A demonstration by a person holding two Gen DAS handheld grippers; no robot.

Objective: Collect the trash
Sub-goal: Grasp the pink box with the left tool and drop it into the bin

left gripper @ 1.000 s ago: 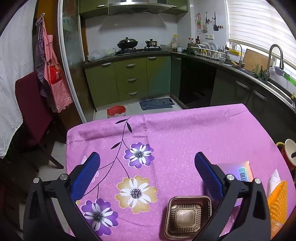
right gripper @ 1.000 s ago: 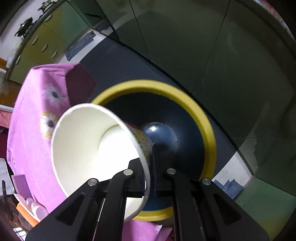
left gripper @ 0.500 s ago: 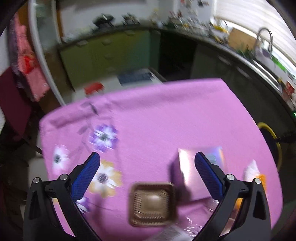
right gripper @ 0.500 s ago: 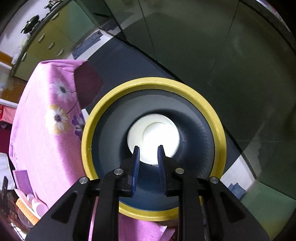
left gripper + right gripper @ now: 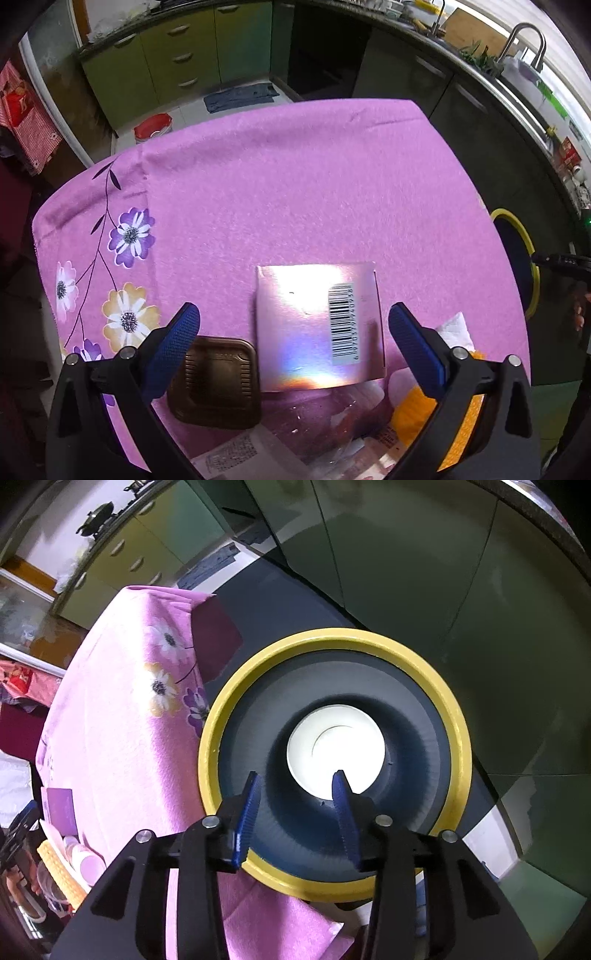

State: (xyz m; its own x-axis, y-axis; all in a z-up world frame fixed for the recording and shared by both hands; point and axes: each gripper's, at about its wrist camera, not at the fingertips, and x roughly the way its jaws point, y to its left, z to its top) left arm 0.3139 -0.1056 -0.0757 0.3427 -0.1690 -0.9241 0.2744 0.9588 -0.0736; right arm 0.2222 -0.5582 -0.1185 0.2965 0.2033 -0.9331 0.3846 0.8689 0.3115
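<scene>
Landmark: the iridescent, glossy cardboard box with a barcode (image 5: 319, 326), lying flat on the pink flowered tablecloth (image 5: 280, 177).
Left gripper (image 5: 293, 332): jaws spread wide and holding nothing, hovering over the box, one blue ribbed pad on each side of it.
Risk, left: the box is wide, slick and flat, so I judge the pads could skid off its edges or catch the brown ribbed plastic tray (image 5: 214, 382) touching its left side.
Other trash: clear crinkled wrapper (image 5: 325, 417) just below the box; white tissue (image 5: 452, 328) and orange mesh sleeve (image 5: 424, 413) to its right.
Right gripper (image 5: 295, 805): jaws released and empty above the round, yellow-rimmed dark bin (image 5: 334, 764), which stands right of the box, off the table edge.
Task thing: the white paper cup (image 5: 334, 751) sits at the bin's bottom.
</scene>
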